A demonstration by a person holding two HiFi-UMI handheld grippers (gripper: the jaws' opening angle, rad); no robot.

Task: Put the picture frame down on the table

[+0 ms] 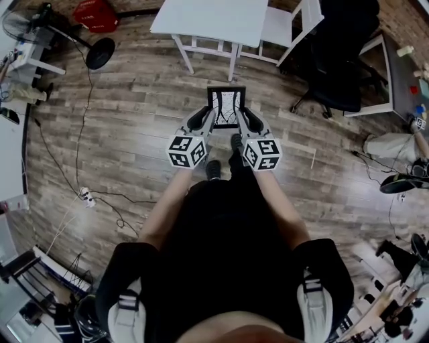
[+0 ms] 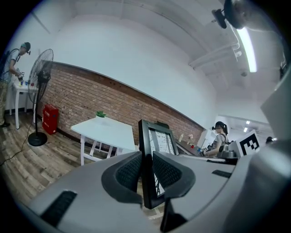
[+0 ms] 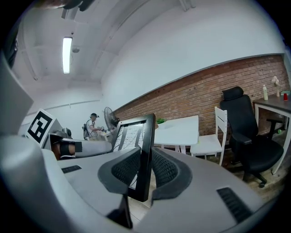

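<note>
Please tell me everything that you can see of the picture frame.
The picture frame is rectangular, with a black border around a pale sheet of dark lines. It is held roughly upright above the wooden floor, short of the white table. The left gripper and right gripper clamp its side edges.

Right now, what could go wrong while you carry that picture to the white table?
The left gripper and right gripper each pinch only a thin side edge of the picture frame, so it might slip and drop onto the wooden floor. It could also bump the edge of the white table.
</note>
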